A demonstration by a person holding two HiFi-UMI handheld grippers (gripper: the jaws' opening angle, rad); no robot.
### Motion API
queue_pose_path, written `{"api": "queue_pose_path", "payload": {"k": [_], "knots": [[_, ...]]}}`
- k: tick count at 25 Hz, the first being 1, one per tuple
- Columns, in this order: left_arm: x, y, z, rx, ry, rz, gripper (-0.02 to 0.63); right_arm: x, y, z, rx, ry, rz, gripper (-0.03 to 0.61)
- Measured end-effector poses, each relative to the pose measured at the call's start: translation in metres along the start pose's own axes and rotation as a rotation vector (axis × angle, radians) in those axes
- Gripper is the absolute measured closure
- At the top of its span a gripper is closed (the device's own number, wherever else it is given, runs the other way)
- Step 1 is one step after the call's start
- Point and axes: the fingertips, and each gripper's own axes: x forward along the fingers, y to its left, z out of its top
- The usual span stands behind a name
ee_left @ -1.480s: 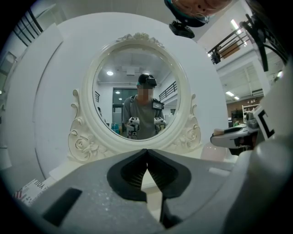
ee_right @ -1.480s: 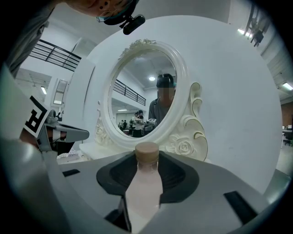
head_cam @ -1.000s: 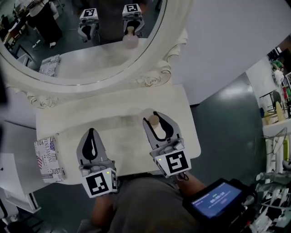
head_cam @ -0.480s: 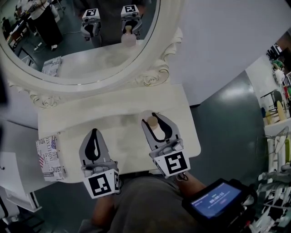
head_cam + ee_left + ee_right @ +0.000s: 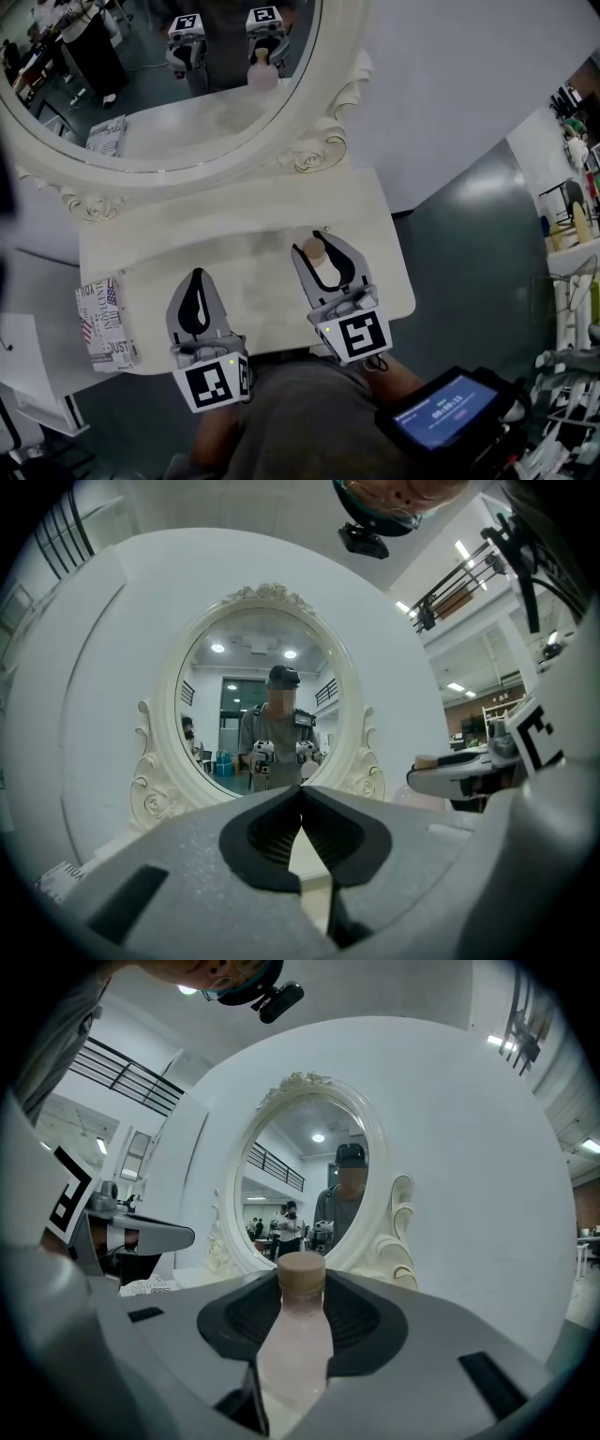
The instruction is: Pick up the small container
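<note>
**Head view.** A white desk (image 5: pixel 244 230) stands against an oval mirror (image 5: pixel 216 112) with a carved frame. Both grippers reach over the desk from its near edge. The left gripper (image 5: pixel 196 277) is over the left half of the desk and has nothing in it. The right gripper (image 5: pixel 320 240) is over the right half, and the bottle (image 5: pixel 316 255) stands upright between its tips with its tan cap uppermost. Whether the bottle's base touches the desk cannot be told. A box (image 5: pixel 105 323) printed like newspaper sits at the desk's left end, well apart from both grippers. The mirror reflects the two grippers and the bottle.

**Left gripper view.** The fingers (image 5: pixel 262 834) meet at their tips and nothing lies between them. The mirror is straight ahead and reflects a person who holds both grippers. The right gripper juts in at the right edge.

**Right gripper view.** The fingers (image 5: pixel 230 1321) are clamped on the bottle. Their dark pads press its pale pink body from both sides, and the cap rises just above them. The mirror is ahead, slightly left of centre. The left gripper and the box show at the left.
</note>
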Motion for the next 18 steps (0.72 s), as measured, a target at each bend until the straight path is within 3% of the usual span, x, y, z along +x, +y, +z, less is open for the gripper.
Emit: {"api": "queue_pose_path", "payload": {"k": [18], "knots": [[-0.003,-0.013,0.0,-0.009,0.009,-0.04,0.6,-0.002,0.003,0.0,0.0,0.0,0.008,0.436]]}}
